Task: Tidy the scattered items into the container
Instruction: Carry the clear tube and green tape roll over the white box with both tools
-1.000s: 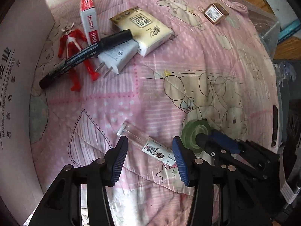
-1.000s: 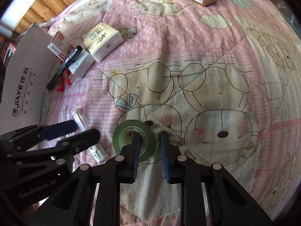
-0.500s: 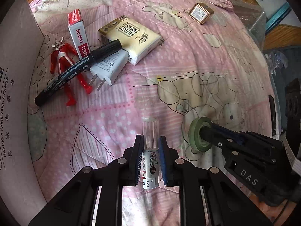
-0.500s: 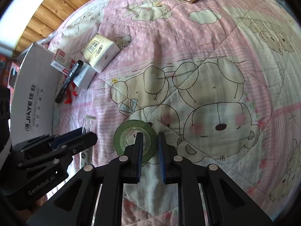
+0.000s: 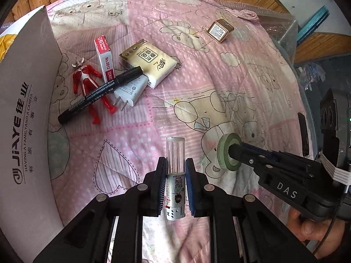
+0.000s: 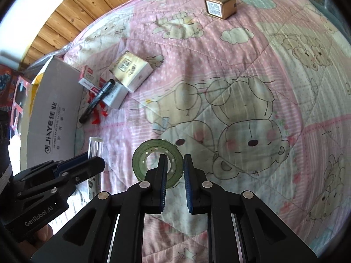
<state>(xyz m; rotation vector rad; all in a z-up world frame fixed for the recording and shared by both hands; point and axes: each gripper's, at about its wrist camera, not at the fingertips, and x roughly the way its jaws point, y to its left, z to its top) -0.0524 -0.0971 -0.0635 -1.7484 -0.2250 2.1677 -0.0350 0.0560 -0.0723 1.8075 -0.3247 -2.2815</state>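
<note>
The clear tube point(image 5: 175, 171) with a printed label is pinched between the jaws of the left tool point(image 5: 174, 185), raised above the pink quilt point(image 5: 219, 87). To its right, the right tool point(image 6: 174, 180) grips the rim of the green tape roll point(image 6: 151, 153), one finger through its core. At far left lie the black marker point(image 5: 98, 94), red figure point(image 5: 87, 83), white plug point(image 5: 129, 92) and tissue pack point(image 5: 151, 62), beside the cardboard box point(image 5: 24, 131).
</note>
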